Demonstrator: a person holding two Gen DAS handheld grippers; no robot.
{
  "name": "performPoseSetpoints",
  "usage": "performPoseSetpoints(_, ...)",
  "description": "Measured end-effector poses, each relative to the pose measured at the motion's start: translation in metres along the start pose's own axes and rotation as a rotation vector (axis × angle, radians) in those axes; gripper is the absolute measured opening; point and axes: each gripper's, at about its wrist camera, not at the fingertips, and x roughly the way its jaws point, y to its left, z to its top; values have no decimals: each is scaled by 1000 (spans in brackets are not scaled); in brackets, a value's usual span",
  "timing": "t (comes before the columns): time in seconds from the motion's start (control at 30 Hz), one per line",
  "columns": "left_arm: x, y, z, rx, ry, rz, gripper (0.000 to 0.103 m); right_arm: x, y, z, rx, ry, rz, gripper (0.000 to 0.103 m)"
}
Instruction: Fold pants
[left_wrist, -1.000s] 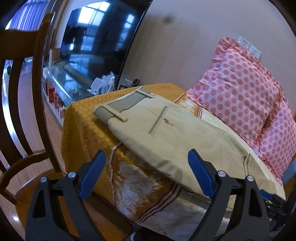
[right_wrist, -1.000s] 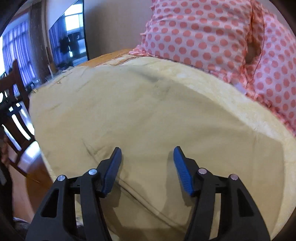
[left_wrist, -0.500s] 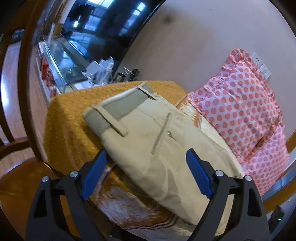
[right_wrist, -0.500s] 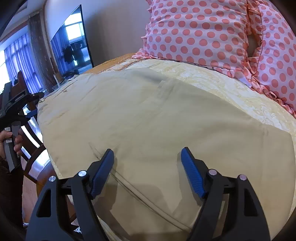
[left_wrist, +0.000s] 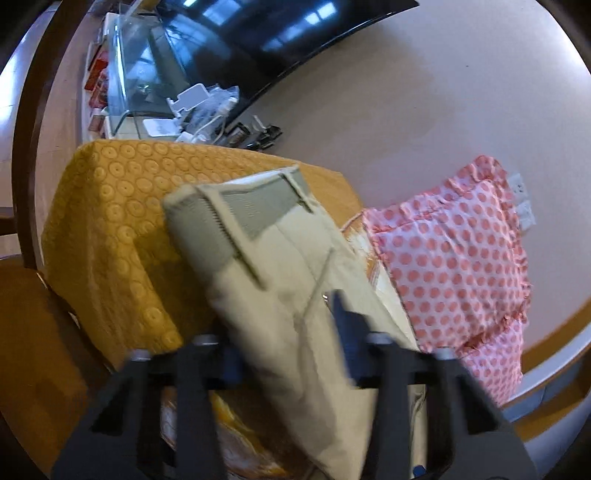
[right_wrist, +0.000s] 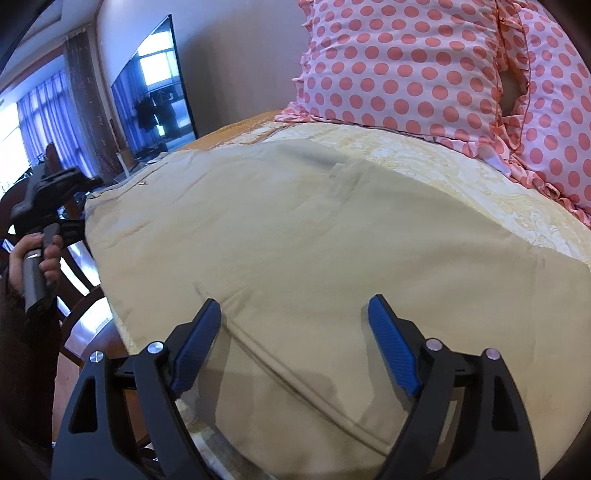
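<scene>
Beige pants (left_wrist: 280, 280) lie flat on a cloth-covered table, waistband with grey lining (left_wrist: 255, 210) toward the far end. In the left wrist view my left gripper (left_wrist: 284, 343) straddles the pants' near edge, the fabric between its fingers; the view is blurred and the jaws are narrower than before. In the right wrist view the pants (right_wrist: 295, 236) spread wide. My right gripper (right_wrist: 295, 347) is open just above the fabric and holds nothing. The left gripper's handle and hand (right_wrist: 40, 229) show at the left there.
Two pink polka-dot pillows (right_wrist: 424, 70) lean against the wall behind the pants. The orange tablecloth (left_wrist: 110, 206) hangs over the table's end. A wooden chair (left_wrist: 22, 332) stands by the table's left. A television (right_wrist: 155, 88) and cluttered stand are behind.
My left gripper has moved forward onto the pants' edge and its jaws have narrowed around the fabric. My right gripper has opened wider and drawn back slightly.
</scene>
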Motion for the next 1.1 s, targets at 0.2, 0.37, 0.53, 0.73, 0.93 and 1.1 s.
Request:
performPoseSetpoints(0.2, -17, -52, -2, 236, -53, 52, 6, -19, -8, -5, 64, -61, 62, 84)
performPoseSetpoints(0.37, -27, -165, -36, 555, -51, -15, 6, -60, -35, -11, 159, -191, 71, 84)
performPoseSetpoints(0.53, -27, -270, -120, 858, 4, -182, 7, -98, -80, -27, 304, -291, -2, 84)
performPoseSetpoints(0.73, -5, -324, -276, 1127, 267, -409, 7, -142, -144, -69, 528, -352, -153, 84)
performPoseSetpoints(0.93, 14, -296, -378, 1369, 401, -367, 7, -155, -177, -97, 629, -339, -224, 84)
performPoseSetpoints(1.1, 10, -301, -393, 1413, 369, -328, 12, -159, -182, -97, 608, -356, -221, 84)
